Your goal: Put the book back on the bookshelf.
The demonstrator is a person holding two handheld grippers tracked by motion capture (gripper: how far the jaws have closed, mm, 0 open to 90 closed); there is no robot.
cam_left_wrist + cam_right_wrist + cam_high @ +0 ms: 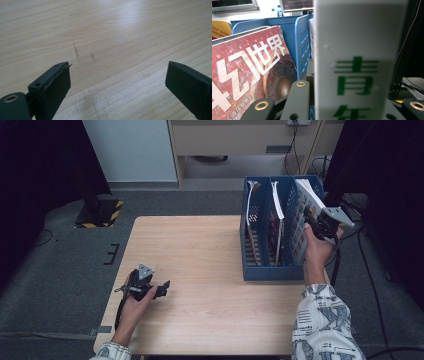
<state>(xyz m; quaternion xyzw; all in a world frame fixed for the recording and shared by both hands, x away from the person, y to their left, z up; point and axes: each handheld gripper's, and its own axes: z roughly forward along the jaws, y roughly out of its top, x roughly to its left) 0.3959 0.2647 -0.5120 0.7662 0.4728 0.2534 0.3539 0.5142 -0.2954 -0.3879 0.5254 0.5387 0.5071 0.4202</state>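
Your right gripper (314, 222) clamps thick white book with green lettering (358, 62), tilted over rightmost slot of blue plastic file rack (272, 272); seating remains. Two slots filled. Left gripper (159, 289) rests open, empty, on wooden table (200, 250).

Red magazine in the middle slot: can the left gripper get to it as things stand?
Probably yes. The left gripper rests open on the table, with bare wood between it and the blue file rack. The red magazine stands upright, top edge exposed; the right gripper holds the white book one slot over.
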